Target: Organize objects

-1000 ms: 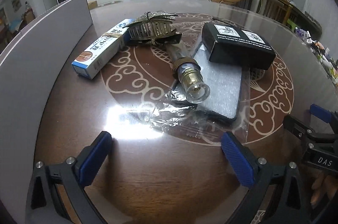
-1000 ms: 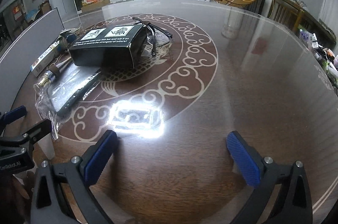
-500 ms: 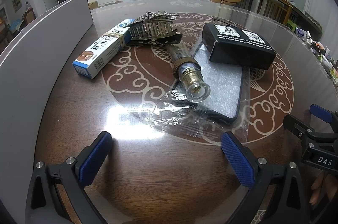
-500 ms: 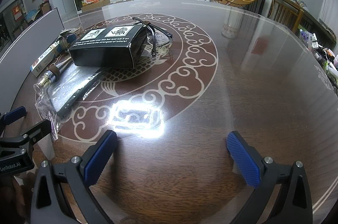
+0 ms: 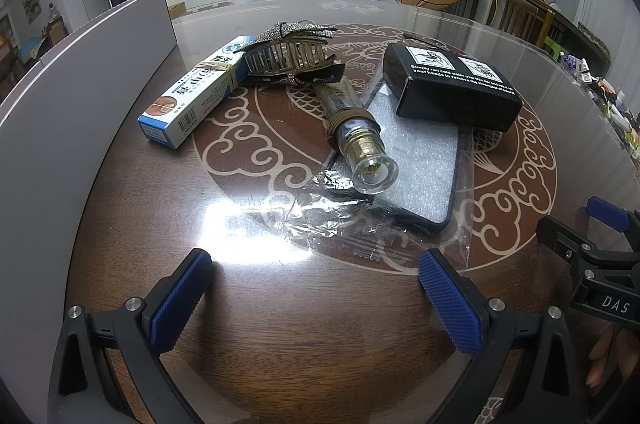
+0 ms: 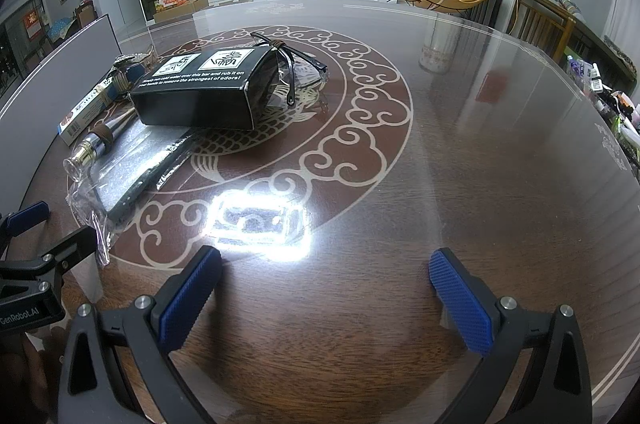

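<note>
Objects lie clustered on the surface (image 5: 120, 264): the glass bottle (image 5: 352, 128), judged slippery and fragile, is best gripped at its wrapped neck. Left tongs (image 5: 316, 288) and right tongs (image 6: 324, 284) are held spread, empty.

A black box (image 5: 452, 92), centre right in the left wrist view, carries white print: "Simply run cold water over this bar and rub it on your hands to remove the strongest of odors!" At the lower right edge, the right gripper (image 5: 600, 260) reads "DAS". In the right wrist view, lower left, the left gripper (image 6: 28, 288) reads "GenRobot.AI". Characters on the blue-and-white carton (image 5: 192, 96) are illegible.
</note>
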Demonstrator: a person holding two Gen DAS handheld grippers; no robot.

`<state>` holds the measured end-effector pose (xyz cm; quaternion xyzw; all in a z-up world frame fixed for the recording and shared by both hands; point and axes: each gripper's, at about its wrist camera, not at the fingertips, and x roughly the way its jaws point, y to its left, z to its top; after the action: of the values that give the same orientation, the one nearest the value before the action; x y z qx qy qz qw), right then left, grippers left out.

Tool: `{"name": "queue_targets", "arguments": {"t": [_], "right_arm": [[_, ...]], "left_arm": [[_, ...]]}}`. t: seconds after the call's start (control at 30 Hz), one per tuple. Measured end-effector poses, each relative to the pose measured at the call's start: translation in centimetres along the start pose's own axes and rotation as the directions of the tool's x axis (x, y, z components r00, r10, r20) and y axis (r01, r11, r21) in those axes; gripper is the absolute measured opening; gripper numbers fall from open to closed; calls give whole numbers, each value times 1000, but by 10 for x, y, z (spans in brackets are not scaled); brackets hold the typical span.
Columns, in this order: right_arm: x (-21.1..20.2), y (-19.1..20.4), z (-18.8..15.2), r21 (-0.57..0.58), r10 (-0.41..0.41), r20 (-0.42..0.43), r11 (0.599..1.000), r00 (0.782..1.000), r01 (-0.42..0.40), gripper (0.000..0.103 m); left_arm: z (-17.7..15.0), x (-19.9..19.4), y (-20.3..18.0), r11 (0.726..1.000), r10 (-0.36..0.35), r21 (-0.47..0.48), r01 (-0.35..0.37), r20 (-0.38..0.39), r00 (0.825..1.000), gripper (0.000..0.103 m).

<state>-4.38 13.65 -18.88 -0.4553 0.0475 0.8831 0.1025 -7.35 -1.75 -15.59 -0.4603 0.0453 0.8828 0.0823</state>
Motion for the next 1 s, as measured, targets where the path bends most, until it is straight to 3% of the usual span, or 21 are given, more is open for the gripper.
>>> {"name": "queue_targets", "arguments": {"t": [1.0], "right_arm": [[2,0,0,-1,0,1,1000,1000,0,103]], "left_arm": [[-1,-1,0,1000,-1,2,1,1,1000,103]]}}
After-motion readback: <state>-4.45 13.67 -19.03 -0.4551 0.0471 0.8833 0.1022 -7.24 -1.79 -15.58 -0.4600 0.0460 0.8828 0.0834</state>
